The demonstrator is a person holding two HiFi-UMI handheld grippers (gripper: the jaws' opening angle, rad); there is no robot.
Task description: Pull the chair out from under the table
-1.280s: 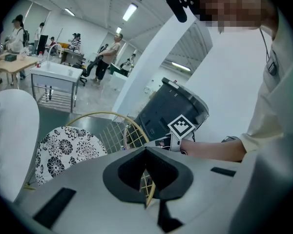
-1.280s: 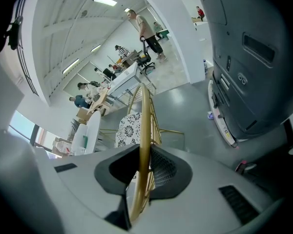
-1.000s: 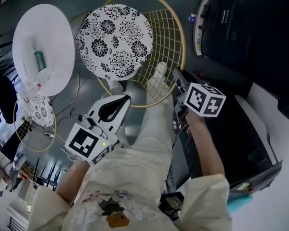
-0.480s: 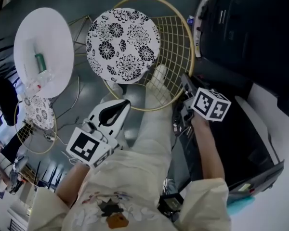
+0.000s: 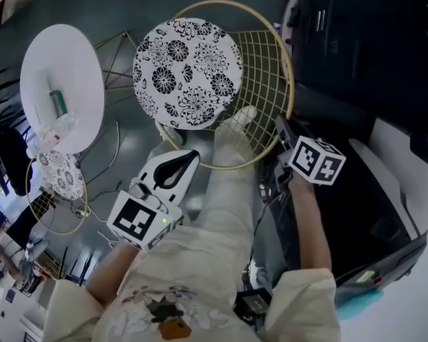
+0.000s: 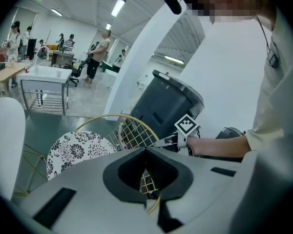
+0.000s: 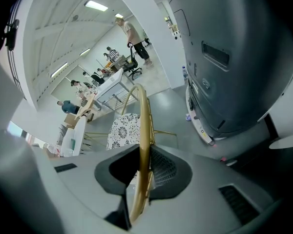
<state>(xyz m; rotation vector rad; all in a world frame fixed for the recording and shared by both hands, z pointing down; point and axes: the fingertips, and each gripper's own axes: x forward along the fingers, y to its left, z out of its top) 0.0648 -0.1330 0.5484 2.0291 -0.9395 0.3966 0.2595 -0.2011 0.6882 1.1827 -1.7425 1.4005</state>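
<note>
Holding rim (image 5: pixel 289 84) of chair (image 5: pixel 189 73): right tongs (image 5: pixel 282 130) clamped, left tongs (image 5: pixel 190 158) pinching it. Likely light, stiff, slick wire; you pull evenly.

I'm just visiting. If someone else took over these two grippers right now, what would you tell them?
Right gripper: shut on the chair's gold rim.
Left gripper: at the rim's near edge; I can't tell whether it grips.
Chair: stands beside the table, seat apart from it.
Done: the chair looks pulled out.
Left: probably check it is far enough, then release.
</note>
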